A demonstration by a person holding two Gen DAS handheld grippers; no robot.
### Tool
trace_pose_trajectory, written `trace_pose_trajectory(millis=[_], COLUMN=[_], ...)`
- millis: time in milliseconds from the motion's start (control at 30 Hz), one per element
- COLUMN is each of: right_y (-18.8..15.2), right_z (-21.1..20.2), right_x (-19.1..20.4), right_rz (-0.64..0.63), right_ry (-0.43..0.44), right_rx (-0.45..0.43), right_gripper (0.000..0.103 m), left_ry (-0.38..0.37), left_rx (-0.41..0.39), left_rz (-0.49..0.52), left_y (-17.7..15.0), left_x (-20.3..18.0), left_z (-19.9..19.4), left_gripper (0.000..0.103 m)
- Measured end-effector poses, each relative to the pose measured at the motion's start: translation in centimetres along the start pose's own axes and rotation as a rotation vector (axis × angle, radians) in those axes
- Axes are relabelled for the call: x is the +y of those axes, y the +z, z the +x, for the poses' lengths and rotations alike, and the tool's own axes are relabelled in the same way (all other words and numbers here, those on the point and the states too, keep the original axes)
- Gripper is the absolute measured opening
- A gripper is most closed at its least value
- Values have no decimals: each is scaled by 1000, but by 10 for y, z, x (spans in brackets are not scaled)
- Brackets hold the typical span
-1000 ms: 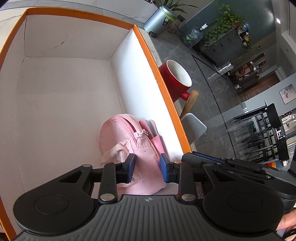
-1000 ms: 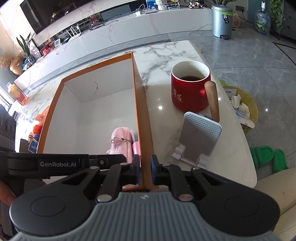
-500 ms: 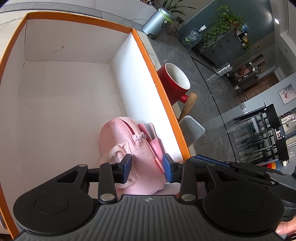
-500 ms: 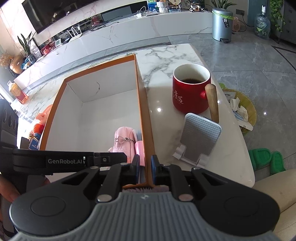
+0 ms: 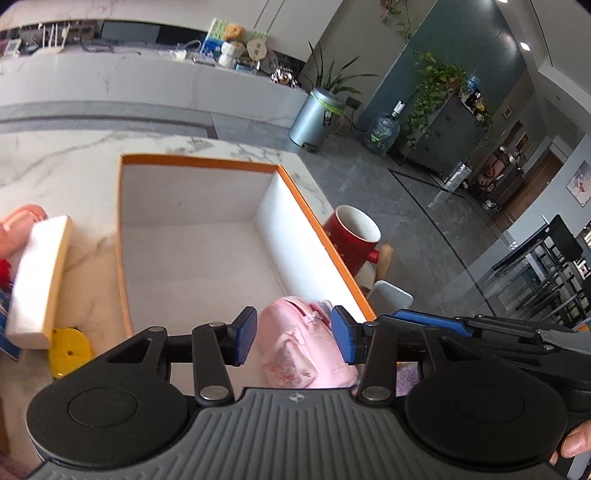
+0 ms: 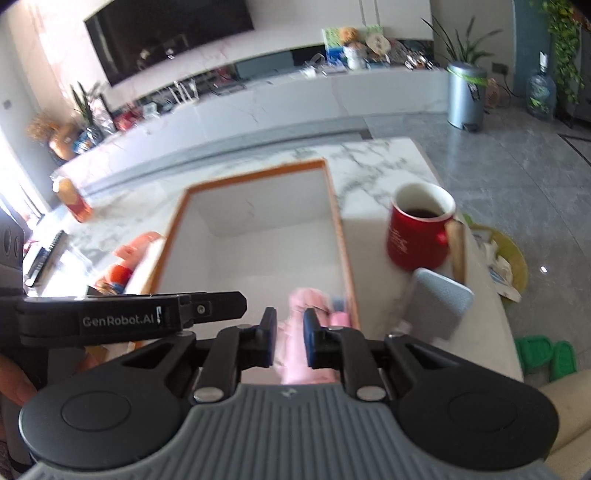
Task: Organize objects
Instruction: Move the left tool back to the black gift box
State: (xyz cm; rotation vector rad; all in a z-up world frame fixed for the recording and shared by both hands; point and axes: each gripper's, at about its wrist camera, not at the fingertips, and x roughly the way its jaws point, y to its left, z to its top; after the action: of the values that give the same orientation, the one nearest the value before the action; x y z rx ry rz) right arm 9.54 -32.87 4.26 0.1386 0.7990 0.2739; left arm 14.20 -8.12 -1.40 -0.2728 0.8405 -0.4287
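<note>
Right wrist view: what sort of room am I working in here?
Most likely a home living room. A large dark TV hangs above a long marble media counter, a pedal bin stands on the tiled floor, and houseplants line the wall.

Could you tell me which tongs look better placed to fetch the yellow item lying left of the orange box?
Left, probably. The left tongs are open and empty, and the yellow item lies on that side, outside the orange box. The right tongs sit nearer the red mug.
</note>
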Motion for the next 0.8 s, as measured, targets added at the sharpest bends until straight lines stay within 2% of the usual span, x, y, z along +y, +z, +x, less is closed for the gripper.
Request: trace_pose_trajectory(millis=[100, 200, 333, 467, 600, 667, 800], right_y=[-1, -2, -4, -10, -18, -22, -26], right_z=[0, 4, 21, 40, 61, 74, 100], right_x=[25, 50, 85, 121, 152, 167, 194], right_rz=[-30, -32, -45, -89, -126, -154, -198], right_ry=[48, 115, 208, 246, 281, 285, 284], right_rx=[-51, -69, -34, 15, 70, 97, 144], right_gripper=[29, 30, 31, 31, 31, 31, 29], left_ry=[82, 142, 266, 382, 417, 415, 401], left_rx=[-63, -78, -74, -64, -78, -77, -59], left_rz=[19, 28, 11, -48, -153, -197, -264], left_y=[1, -1, -7, -18, -27, -29, -32], left_x=[13, 30, 61, 103, 150, 170, 204], left_z=[-29, -53, -82, -105, -124, -129, -129], left_gripper=[52, 54, 57, 59, 60, 67, 71])
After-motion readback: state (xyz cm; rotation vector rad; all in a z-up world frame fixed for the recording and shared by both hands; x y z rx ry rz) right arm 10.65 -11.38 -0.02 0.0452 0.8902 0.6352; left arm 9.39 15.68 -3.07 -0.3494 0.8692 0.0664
